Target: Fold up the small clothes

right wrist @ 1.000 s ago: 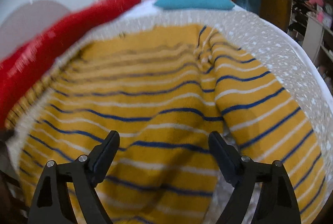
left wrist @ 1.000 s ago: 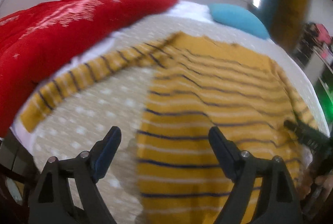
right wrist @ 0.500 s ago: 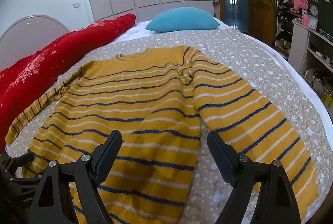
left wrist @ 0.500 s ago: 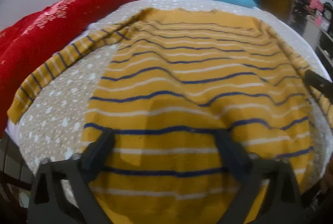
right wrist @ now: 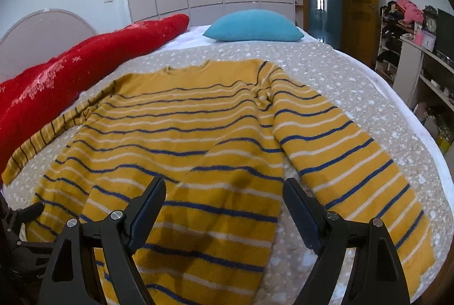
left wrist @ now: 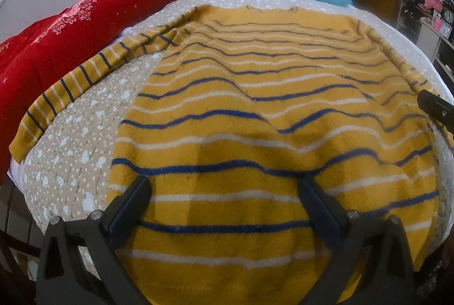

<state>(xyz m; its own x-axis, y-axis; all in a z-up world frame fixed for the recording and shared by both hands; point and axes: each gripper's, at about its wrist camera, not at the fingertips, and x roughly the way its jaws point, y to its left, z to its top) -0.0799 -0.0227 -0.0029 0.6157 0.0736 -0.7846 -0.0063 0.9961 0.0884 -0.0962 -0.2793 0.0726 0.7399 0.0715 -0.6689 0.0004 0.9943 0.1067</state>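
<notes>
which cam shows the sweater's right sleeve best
The right wrist view. There the right sleeve of the sweater lies in full from shoulder to cuff on the dotted bedspread. The left wrist view catches only a thin, squeezed strip of that sleeve at the frame's right edge, cuff out of sight.

Left gripper (left wrist: 224,191) gapes above the spread striped sweater (left wrist: 269,118).

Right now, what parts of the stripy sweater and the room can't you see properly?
- Yellow knitted sweater with blue and white stripes: its bottom hem is hidden in both wrist views, behind the open left hand-held gripper and right hand-held gripper.
- Left sleeve cuff: cut off at the right wrist view's edge.
- Small clock on the shelf: too small to read.
</notes>
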